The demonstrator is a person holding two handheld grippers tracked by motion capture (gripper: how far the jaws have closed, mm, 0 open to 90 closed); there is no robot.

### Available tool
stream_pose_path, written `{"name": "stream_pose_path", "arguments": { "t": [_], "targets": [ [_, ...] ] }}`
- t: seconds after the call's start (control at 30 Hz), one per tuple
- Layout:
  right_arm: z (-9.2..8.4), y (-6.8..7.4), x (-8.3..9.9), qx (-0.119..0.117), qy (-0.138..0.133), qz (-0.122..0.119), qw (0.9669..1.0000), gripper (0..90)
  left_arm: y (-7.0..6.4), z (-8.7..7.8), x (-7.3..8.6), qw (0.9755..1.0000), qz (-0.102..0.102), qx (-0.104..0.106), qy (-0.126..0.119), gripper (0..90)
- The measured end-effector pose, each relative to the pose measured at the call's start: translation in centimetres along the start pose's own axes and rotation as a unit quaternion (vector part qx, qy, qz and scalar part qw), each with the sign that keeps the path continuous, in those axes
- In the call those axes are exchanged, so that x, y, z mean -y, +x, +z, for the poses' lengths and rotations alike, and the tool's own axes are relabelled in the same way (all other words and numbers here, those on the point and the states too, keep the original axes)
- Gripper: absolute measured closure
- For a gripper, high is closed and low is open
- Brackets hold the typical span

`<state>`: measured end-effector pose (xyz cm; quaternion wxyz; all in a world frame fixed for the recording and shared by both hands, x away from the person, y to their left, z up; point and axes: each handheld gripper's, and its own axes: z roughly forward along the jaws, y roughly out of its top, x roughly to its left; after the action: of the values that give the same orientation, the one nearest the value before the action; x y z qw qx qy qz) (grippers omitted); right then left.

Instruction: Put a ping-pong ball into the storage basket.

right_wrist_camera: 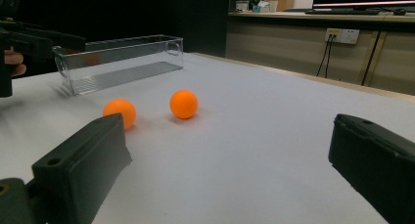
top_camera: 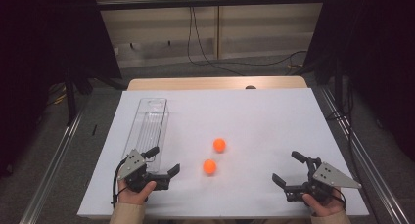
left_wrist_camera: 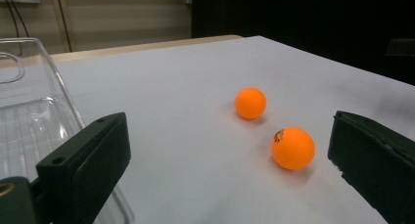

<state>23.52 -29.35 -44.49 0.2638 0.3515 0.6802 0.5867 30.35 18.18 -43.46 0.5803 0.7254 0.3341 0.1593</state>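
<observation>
I keep my left tool (top_camera: 164, 161) spread wide beside the clear plastic bin (top_camera: 149, 123), aimed at the nearer orange ball (top_camera: 210, 167); the farther orange ball (top_camera: 219, 145) lies mid-table, and my right tool (top_camera: 285, 168) waits, gaping too.

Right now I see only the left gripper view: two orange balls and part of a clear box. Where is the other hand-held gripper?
Observer: The right hand-held gripper is at the near right of the white table, jaws open, apart from both balls.
Operator: Does the clear box hold anything farther along?
Observer: No, the clear box holds no ball along its whole length.
Operator: Which ball is closer to that gripper?
Observer: The near ball; the far ball lies beyond it, apart.
</observation>
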Motion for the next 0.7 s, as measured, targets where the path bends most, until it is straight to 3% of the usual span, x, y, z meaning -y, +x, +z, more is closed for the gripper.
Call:
{"name": "stream_pose_path", "arguments": {
  "t": [0.7],
  "targets": [
    [0.0, 0.0, 0.0, -0.002, 0.001, 0.0, 1.0, 0.3, -1.2, 1.6, -0.2, 0.9992, 0.012, 0.031, 0.023, 2.1]
  ]
}}
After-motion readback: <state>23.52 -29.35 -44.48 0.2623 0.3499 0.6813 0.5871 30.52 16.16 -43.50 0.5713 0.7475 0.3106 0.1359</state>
